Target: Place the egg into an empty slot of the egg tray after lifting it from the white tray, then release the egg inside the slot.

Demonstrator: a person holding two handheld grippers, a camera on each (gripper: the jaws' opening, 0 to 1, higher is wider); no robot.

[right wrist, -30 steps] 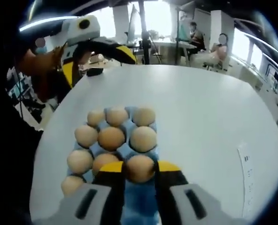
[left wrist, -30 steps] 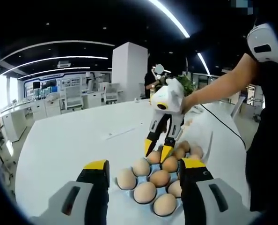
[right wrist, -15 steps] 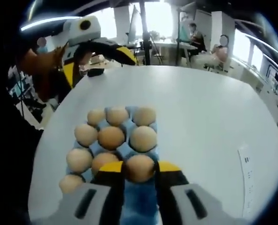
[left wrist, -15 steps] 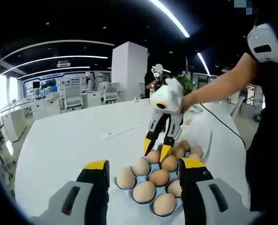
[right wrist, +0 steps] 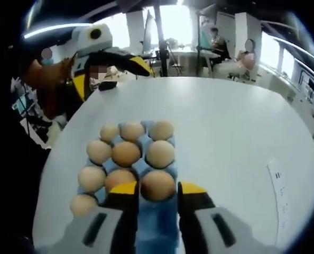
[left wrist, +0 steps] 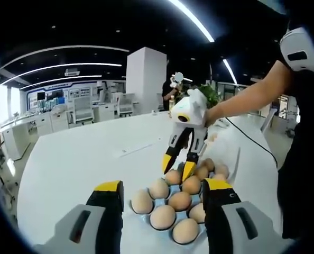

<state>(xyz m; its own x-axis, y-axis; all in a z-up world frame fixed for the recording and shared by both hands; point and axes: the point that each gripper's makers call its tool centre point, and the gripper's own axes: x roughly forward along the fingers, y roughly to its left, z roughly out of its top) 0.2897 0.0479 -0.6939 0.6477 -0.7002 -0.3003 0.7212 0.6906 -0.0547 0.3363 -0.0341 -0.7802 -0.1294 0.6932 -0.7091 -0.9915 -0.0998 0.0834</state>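
Observation:
A blue egg tray lies on the white table with several brown eggs in its slots. One egg sits in the tray's near slot, between my right gripper's yellow tips, which stand slightly apart from its sides. In the left gripper view, the right gripper hangs over the tray's far side, just above that egg. My left gripper is open and holds nothing, on the near side of the tray. In the right gripper view, the left gripper is held up beyond the tray.
The round white table stretches wide to the left of the tray. A paper slip lies on it. A person's arm holds the right gripper. Desks and chairs stand far behind.
The right gripper's tips have parted a little from the egg and risen slightly. The left gripper has stayed where it was.

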